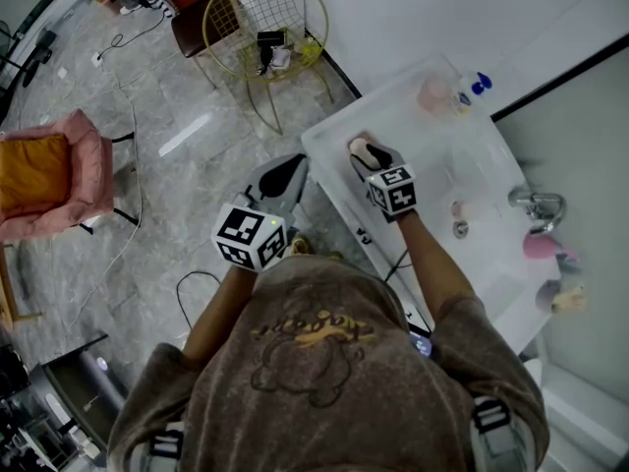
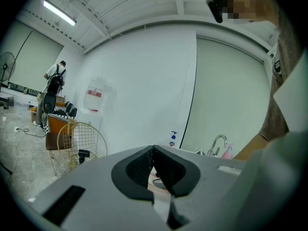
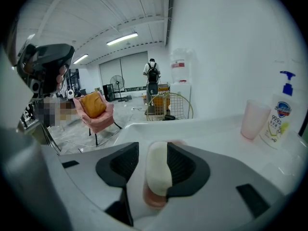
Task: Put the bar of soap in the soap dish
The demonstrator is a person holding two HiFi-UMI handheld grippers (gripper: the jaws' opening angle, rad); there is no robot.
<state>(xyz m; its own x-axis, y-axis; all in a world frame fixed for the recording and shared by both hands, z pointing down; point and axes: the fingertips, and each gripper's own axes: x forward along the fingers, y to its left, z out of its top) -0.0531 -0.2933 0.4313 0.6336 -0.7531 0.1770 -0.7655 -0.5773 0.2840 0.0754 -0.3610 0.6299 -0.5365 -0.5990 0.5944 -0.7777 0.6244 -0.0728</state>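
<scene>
Right gripper (image 3: pixel 153 150) jaws spread wide, pitched down over white counter (image 1: pixel 423 141), forearm reaching toward 11 o'clock in head view, bar of soap (image 3: pixel 159 172) on edge between jaws, seated on pink soap dish (image 3: pixel 153 200), left gripper (image 2: pixel 154 154) pressed together, empty, at 8 o'clock, off counter edge.

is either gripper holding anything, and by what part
Nothing is gripped. The bar of soap sits on the pink soap dish between the open jaws of the right gripper. The left gripper is shut, empty.

A gold wire chair (image 1: pixel 265 18) stands upper centre; a pink armchair (image 1: pixel 79 165) at left, chrome faucet (image 1: pixel 536 205) at right.
</scene>
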